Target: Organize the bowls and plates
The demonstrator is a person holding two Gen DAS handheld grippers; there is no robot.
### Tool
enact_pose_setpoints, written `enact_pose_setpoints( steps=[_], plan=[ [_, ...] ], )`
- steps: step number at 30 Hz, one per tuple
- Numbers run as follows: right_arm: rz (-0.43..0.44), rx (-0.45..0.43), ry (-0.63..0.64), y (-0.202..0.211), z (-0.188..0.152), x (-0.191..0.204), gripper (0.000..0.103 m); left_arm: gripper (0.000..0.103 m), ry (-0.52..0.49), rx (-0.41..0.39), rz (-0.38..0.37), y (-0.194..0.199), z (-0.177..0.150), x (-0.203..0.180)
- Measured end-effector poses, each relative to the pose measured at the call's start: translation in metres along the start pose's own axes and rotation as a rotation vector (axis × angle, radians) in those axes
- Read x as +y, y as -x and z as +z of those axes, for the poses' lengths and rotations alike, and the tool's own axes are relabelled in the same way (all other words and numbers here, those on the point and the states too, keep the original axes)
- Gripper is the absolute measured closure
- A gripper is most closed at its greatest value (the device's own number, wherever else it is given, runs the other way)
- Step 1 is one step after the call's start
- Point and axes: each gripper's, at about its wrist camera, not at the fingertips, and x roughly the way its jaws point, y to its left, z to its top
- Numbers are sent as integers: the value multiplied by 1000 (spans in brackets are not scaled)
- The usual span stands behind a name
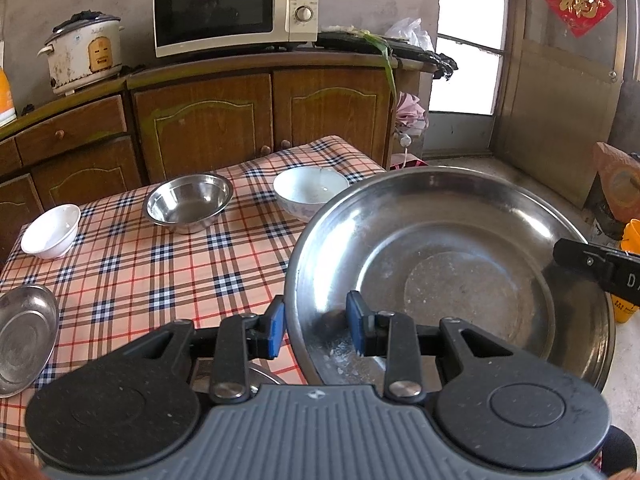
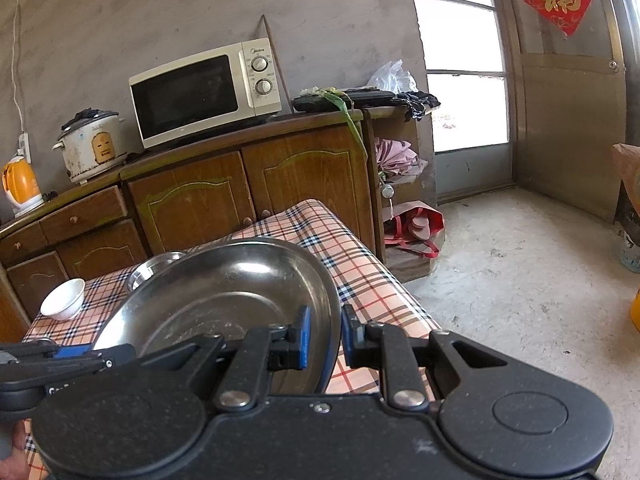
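A large steel plate (image 1: pixel 460 264) hangs tilted over the right part of the plaid-clothed table (image 1: pixel 140 272). My left gripper (image 1: pixel 318 326) is shut on its near left rim, one blue pad outside and one inside. In the right wrist view my right gripper (image 2: pixel 326 336) is shut on the same steel plate (image 2: pixel 224 288) at its right rim. The right gripper (image 1: pixel 592 268) also shows at the left wrist view's right edge. On the table stand a steel bowl (image 1: pixel 188 204), a patterned white bowl (image 1: pixel 310 194) and a small white bowl (image 1: pixel 50 230). A small steel plate (image 1: pixel 24 336) lies at the near left.
A wooden cabinet (image 1: pixel 200 120) runs behind the table, bearing a microwave (image 1: pixel 232 8) and a rice cooker (image 1: pixel 84 52). Bare concrete floor (image 2: pixel 520 280) lies right of the table, with a metal door (image 2: pixel 568 128) beyond. A red bag (image 2: pixel 416 224) sits by the cabinet's end.
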Motion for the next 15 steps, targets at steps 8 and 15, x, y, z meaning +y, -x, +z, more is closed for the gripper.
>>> enact_pose_setpoints(
  steps=[8,15],
  plan=[
    [5,15,5,-3,-1,3,81,71,0,7,3,0,-2,3],
    [16,30,15,-6,-8,9,81,71,0,14,11,0,-7,8]
  ],
)
